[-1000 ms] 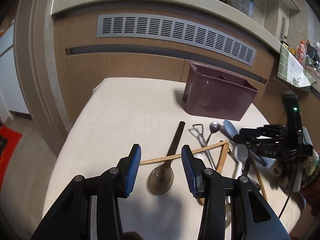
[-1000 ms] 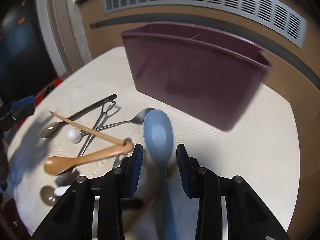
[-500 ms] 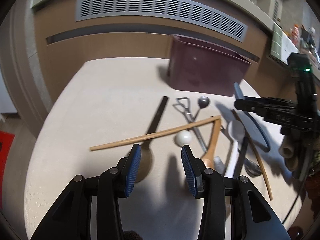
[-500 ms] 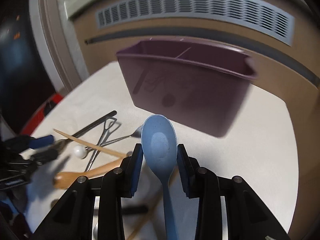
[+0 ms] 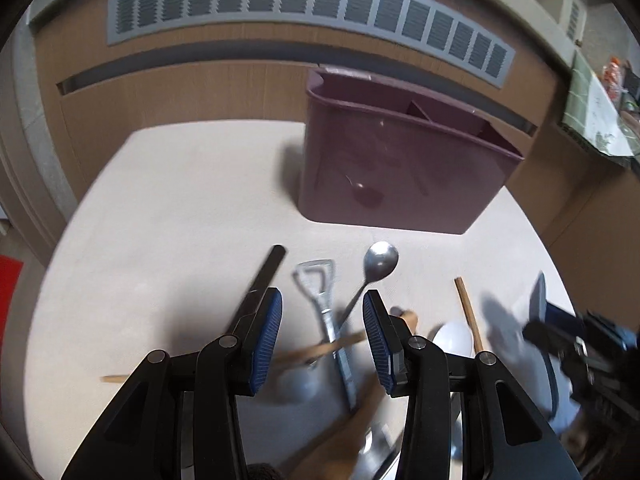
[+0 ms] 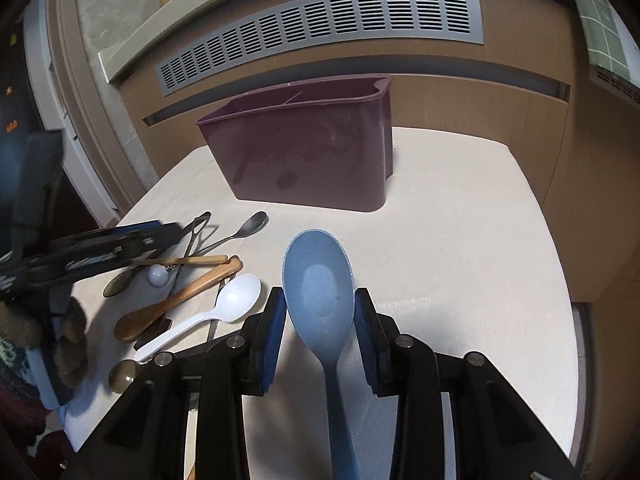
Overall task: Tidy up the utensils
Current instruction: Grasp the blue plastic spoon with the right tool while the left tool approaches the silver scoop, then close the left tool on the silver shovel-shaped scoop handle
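R gripper (image 6: 320, 320): pads clamped on both sides of blue spoon (image 6: 320, 296) bowl, bowl up and facing cam, handle running back between the arms. Spoon held above the cream tabletop (image 6: 460, 240), purple caddy (image 6: 304, 160) standing ahead of it, divider visible inside.

L gripper (image 5: 322, 340): jaws wide apart, nothing between the pads, hovering over the utensil pile. Under it: bottle opener (image 5: 320, 292), metal spoon (image 5: 376, 264), black handle (image 5: 262, 280), crossed chopsticks (image 5: 468, 312), wooden spoon (image 6: 176, 300), white spoon (image 6: 224, 304). Pile lies left of the held spoon in R view, near side of caddy.
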A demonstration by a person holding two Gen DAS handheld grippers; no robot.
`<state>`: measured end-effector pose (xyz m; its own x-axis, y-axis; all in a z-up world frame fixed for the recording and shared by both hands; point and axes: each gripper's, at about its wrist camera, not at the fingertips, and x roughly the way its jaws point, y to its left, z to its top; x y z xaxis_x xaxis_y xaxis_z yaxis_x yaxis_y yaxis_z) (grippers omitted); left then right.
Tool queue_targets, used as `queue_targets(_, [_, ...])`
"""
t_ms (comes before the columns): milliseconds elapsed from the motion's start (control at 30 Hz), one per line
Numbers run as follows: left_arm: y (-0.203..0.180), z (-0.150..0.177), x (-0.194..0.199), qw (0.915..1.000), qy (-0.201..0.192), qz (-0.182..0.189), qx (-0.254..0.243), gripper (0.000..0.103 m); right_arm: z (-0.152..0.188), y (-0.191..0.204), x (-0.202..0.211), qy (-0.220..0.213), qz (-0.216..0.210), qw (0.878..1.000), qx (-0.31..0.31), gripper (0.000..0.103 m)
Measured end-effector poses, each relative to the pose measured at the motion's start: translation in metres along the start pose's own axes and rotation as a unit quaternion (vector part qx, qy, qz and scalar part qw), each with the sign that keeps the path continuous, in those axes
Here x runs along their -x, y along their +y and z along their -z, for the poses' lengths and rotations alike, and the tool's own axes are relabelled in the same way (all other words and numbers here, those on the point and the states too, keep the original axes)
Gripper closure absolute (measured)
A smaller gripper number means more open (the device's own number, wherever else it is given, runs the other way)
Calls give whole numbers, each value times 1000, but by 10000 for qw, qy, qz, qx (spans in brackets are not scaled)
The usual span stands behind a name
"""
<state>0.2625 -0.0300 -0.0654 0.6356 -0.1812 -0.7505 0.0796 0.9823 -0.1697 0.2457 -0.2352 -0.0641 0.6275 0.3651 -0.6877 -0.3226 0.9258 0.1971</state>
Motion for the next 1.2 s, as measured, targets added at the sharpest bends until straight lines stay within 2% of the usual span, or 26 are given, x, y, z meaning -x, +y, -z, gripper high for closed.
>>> queue_targets(267, [-16,-11,-29,9975,27,-702,-79,60,9,-4,15,-234,-34,9997,-86,71])
queue_targets(467, [-17,-15,-33,9951,-87,-945,-271,60,12,-6,18,-324,-114,9993,-134,71])
queue_targets(567, [-15,-15,-30,9955,-125,-863,-380,63,13,-8,17,-319,-118,9993,-182,71])
queue_targets(700, [-8,-14,-19,9982,-216,-442,-342,63,15,-9,18,-353,-128,9991,-203,71])
queue_targets(800, [-8,-8,-16,9969,-143,-649,-426,62,15,-9,16,-340,-136,9991,-204,71])
queue_targets(1067, [-10,-9,-26,9979,15,-596,-237,62,15,-9,16,-352,-133,9991,-201,71])
queue_targets(1200, [-13,-12,-32,9964,39,-817,-210,63,15,-9,16,-368,-139,9990,-207,71])
